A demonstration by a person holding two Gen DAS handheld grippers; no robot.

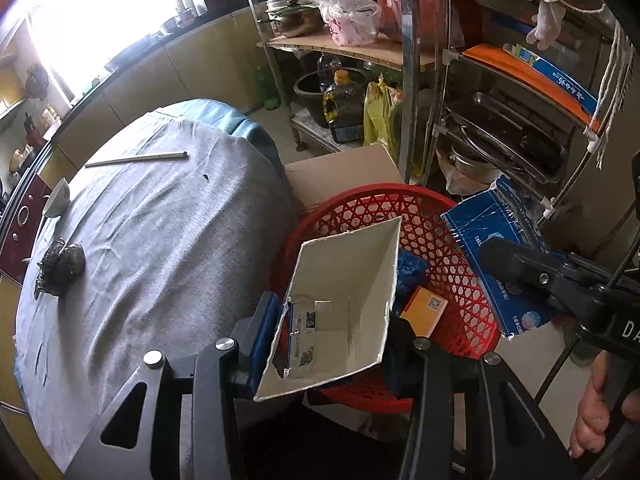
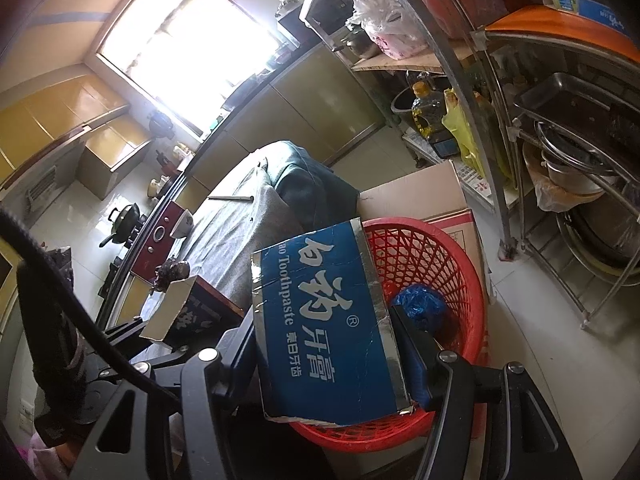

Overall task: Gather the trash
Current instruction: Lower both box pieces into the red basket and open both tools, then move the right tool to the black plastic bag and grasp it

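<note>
Both tongs clamp cartons, left (image 1: 334,328) a white box (image 1: 340,304), right (image 2: 328,340) a toothpaste box (image 2: 324,320), above the basket (image 1: 436,216); releasing off-centre could bounce either off its rim.

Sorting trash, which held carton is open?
The white-lined open cardboard box in the left gripper; the blue toothpaste box in the right gripper shows only its printed face.

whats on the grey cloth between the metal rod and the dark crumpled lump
Nothing but one small dark speck. In the left wrist view the grey cloth lies bare between the metal rod and the dark crumpled lump.
</note>
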